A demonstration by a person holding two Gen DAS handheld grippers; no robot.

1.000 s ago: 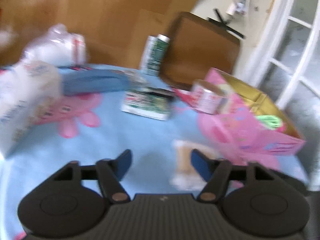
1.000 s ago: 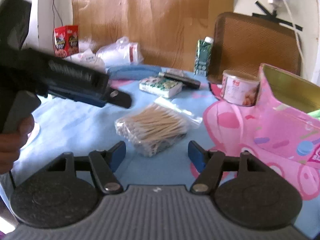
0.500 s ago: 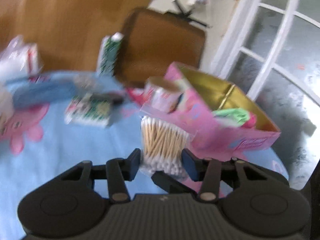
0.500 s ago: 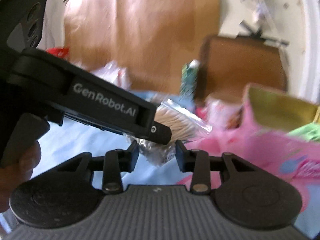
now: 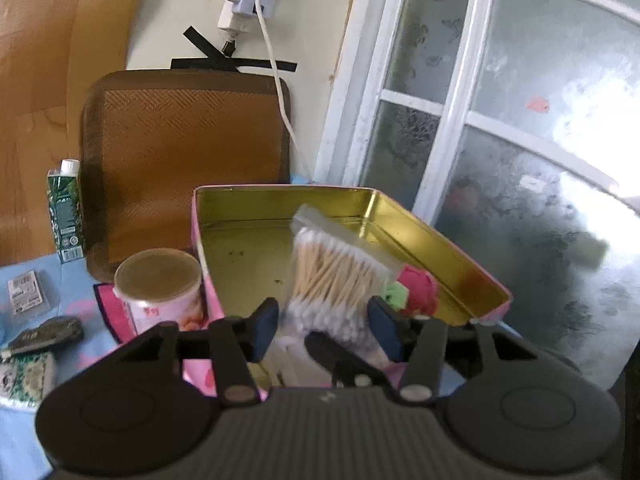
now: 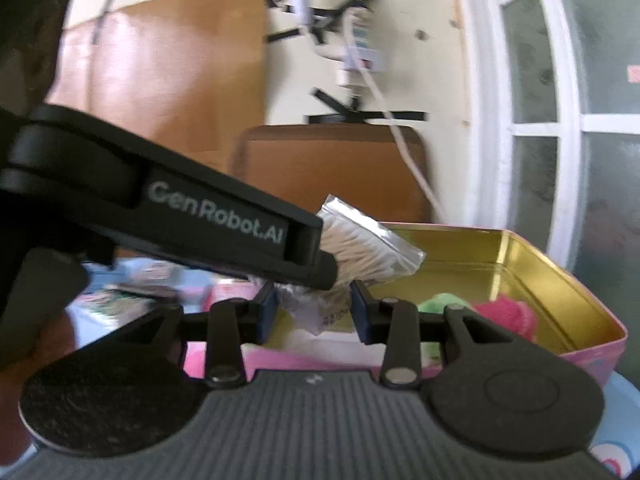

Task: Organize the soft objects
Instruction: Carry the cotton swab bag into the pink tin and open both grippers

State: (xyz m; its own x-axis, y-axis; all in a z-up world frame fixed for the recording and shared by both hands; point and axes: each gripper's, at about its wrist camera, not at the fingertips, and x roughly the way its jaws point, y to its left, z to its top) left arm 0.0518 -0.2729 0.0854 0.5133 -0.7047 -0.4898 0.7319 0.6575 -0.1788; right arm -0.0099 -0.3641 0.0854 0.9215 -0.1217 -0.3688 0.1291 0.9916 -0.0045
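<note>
Left wrist view showed our left gripper (image 5: 323,326) clamped on the bag of cotton swabs (image 5: 334,280), held at frame centre above the open pink tin (image 5: 424,236), where a pink and a green soft item (image 5: 416,288) already lay. In the right wrist view our right gripper (image 6: 314,308) also appeared to pinch the bag's lower end (image 6: 320,312), though blur left us unsure. We judged that pulling apart could tear the thin plastic, and that letting go unevenly might drop the bag on the tin's rim near the round tub (image 5: 158,280).
</note>
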